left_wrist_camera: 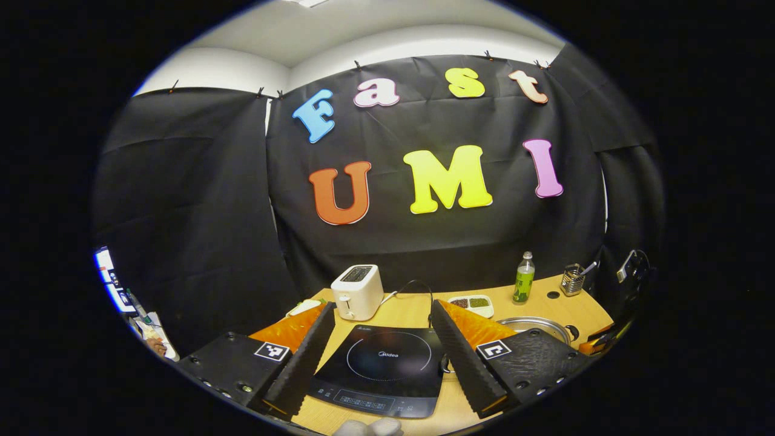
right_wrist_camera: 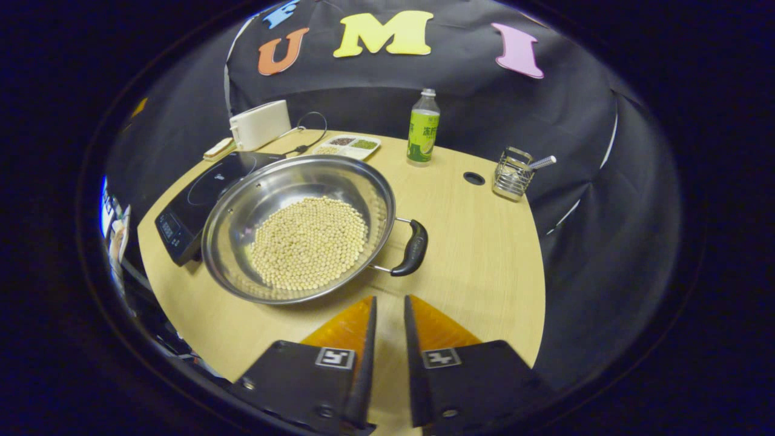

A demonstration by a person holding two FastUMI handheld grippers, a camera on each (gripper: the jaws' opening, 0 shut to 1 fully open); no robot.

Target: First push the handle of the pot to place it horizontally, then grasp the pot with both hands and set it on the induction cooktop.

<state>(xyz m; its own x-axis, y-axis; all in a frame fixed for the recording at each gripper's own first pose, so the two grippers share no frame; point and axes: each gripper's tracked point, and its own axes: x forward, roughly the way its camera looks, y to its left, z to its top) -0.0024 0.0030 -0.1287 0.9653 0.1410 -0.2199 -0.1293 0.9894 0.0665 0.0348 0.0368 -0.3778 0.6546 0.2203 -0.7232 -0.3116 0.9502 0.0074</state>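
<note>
A wide steel pot [right_wrist_camera: 290, 178] with pale beans [right_wrist_camera: 309, 242] in it stands on the wooden table, right beside the black induction cooktop [right_wrist_camera: 191, 200]. Its black side handle [right_wrist_camera: 413, 247] points toward my right gripper [right_wrist_camera: 389, 298], which hovers just short of it, fingers drawn almost together with nothing between them. In the left gripper view the cooktop [left_wrist_camera: 381, 363] lies between the wide-open fingers of my left gripper [left_wrist_camera: 382, 304], and the pot's rim [left_wrist_camera: 536, 324] peeks out behind the right finger.
A white toaster [left_wrist_camera: 357, 290] with its cable stands behind the cooktop. A small divided tray [right_wrist_camera: 348, 144], a green bottle [right_wrist_camera: 422, 128] and a wire utensil holder [right_wrist_camera: 513, 174] sit along the table's far side. Bare tabletop [right_wrist_camera: 478, 242] lies right of the pot.
</note>
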